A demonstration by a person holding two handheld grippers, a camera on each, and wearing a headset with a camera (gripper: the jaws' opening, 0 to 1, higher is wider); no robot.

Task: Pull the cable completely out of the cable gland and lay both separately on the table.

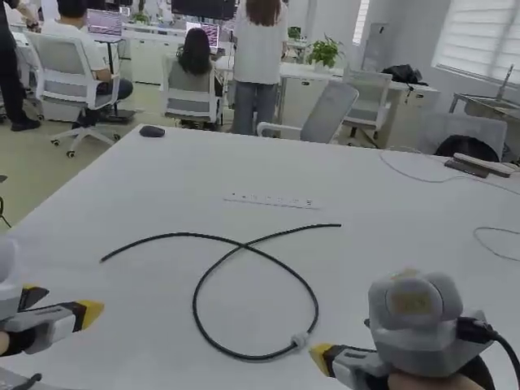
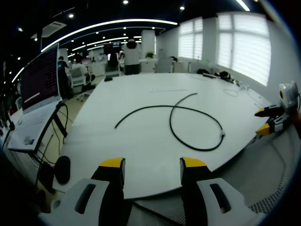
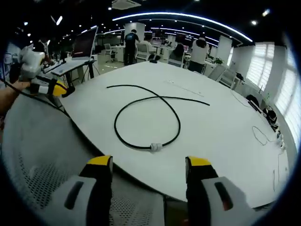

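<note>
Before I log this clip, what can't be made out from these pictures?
- Cable gland: too small in all three views; how tightly it grips the black cable is unreadable.
- Right gripper, head view: partly cut off by the bottom edge.
- Left gripper, head view: cut off by the left edge.
- White strip on the table, head view: markings too small to read.

Bare table lies open ahead of the left gripper and right gripper; only the cable loop crosses it, with a strip beyond.
</note>
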